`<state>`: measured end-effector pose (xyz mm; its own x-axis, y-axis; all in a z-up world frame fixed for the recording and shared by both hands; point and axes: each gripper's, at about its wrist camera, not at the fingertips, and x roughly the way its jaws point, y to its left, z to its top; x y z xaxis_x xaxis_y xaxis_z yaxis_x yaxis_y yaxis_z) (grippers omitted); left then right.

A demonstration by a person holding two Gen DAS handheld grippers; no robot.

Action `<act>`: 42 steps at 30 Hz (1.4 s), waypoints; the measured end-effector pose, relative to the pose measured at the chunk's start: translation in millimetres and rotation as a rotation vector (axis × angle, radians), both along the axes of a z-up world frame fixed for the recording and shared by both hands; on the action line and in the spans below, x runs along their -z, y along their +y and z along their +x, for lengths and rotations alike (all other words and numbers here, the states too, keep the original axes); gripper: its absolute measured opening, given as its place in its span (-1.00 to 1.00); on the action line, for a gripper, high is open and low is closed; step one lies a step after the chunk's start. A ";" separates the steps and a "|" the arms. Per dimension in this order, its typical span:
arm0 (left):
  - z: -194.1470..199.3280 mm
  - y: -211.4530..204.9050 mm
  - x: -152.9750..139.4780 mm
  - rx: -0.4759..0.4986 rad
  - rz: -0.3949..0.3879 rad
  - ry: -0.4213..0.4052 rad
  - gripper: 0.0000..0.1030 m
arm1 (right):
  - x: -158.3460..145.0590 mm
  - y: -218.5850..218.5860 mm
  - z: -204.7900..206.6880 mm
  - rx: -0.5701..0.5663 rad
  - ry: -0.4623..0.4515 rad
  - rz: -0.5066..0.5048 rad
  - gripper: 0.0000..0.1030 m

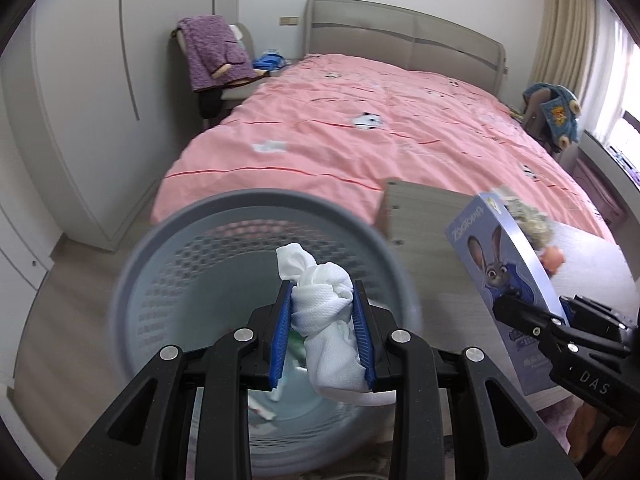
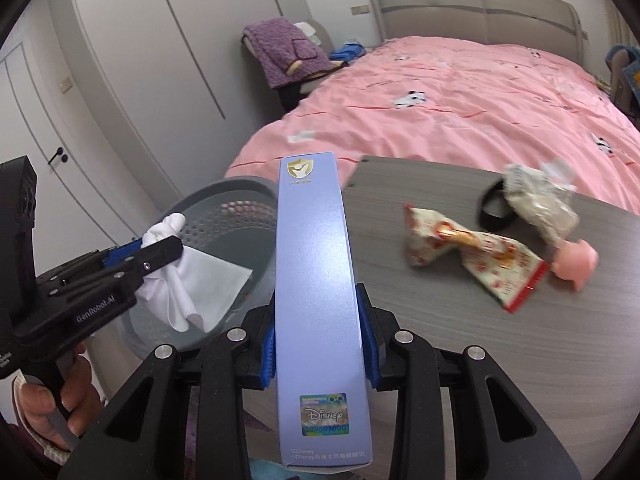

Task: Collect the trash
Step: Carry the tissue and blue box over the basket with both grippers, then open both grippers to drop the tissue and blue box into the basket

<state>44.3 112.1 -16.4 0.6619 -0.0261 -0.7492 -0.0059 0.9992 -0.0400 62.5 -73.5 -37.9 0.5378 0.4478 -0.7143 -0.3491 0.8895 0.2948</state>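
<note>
The left tongs (image 1: 323,320) are clenched on a crumpled white tissue (image 1: 328,312), which hangs directly over the open mouth of the grey waste basket (image 1: 132,272). The basket stands on the floor just off the left end of the surface (image 2: 460,340), near the foot of the pink bed (image 1: 360,128). Some scraps already lie at the bottom of the basket, though they are too blurred to name. The tissue is not yet let go.

The right tongs (image 2: 320,336) are clamped on the narrow sides of a tall blue toy box (image 2: 316,280), held upright above the left edge of the surface, beside the basket but not over it.

On the surface toward its far right part lie a crinkled snack wrapper (image 2: 476,252) with a red printed pattern and, just beyond it, a crumpled clear bag (image 2: 536,196) resting against a black hair band (image 2: 490,208). A small pink pig toy (image 2: 576,260) sits touching the wrapper's right end.

The job looks partly done: some trash is in the basket and two pieces are in hand and close to being dropped. What remains, by my reading, is to release the tissue, bring the box over the rim, and then fetch the wrapper and the clear bag. The pig and the band are probably not trash.
</note>
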 end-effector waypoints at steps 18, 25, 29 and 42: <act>19.2 74.5 18.0 -0.089 0.029 0.025 -0.44 | 10.0 110.5 40.0 -0.161 0.046 -0.065 -0.36; 23.9 83.7 23.1 -0.119 0.027 0.039 -0.27 | 12.7 115.0 45.1 -0.160 0.045 -0.058 -0.25; 21.4 88.2 20.1 -0.148 0.038 0.022 0.02 | 7.4 114.0 42.9 -0.149 0.014 -0.060 0.02; 13.2 88.2 27.1 -0.166 0.049 0.036 0.12 | 12.6 108.5 36.0 -0.132 0.025 -0.057 0.05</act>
<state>57.5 200.3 -43.4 0.6267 0.1185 -0.7702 -0.1719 0.9851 0.0117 98.5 35.0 -50.5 0.4589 0.4713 -0.7532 -0.4570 0.8522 0.2548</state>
